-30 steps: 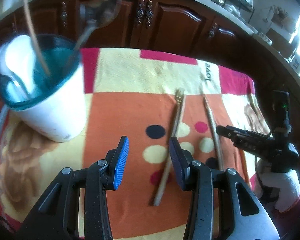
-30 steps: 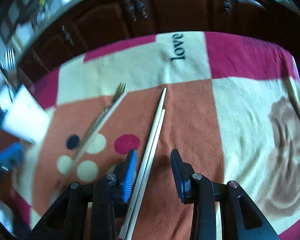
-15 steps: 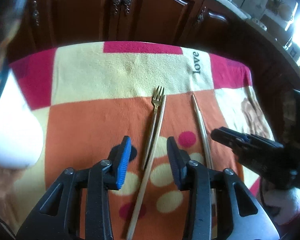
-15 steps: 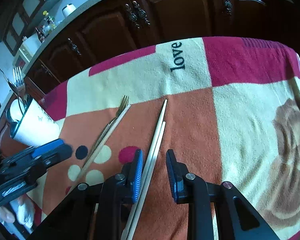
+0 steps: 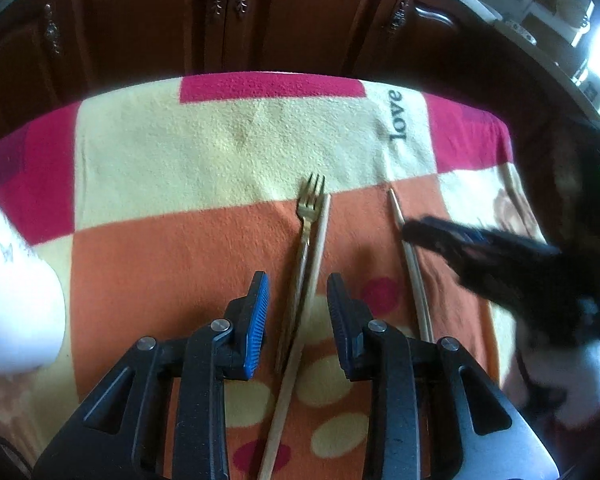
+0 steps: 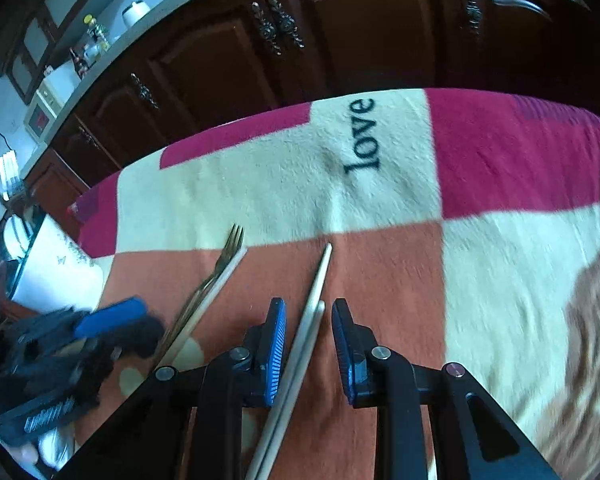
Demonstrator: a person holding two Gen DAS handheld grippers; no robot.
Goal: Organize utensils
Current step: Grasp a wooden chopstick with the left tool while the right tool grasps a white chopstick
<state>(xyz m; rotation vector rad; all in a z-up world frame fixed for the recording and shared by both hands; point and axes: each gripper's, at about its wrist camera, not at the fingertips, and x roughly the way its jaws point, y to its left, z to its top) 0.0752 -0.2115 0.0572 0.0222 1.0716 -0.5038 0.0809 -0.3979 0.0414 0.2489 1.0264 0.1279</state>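
A gold fork [image 5: 310, 208] lies on the patchwork blanket [image 5: 220, 144] with a single wooden chopstick [image 5: 320, 240] tight against its right side. My left gripper [image 5: 297, 280] straddles both handles. Its jaws are closing, and the blue pads stand clear of the fork and chopstick. Further right lies a pair of pale chopsticks [image 6: 320, 276]. My right gripper [image 6: 309, 304] hangs over that pair with narrow jaws, small gaps showing on both sides. The right wrist view also shows the fork [image 6: 228, 248] and the blurred left gripper [image 6: 100, 328].
A white cup [image 5: 16, 312] holding utensils stands at the blanket's left edge, also seen as the white cup [image 6: 56, 272]. Dark wooden cabinet doors [image 5: 228, 20] run behind the blanket's far edge. A gloved hand [image 5: 580, 384] holds the right gripper.
My left gripper swung right, away from the cup, and settled over the fork and chopstick with narrower jaws. My right gripper slid forward along the chopstick pair, and its jaws narrowed too.
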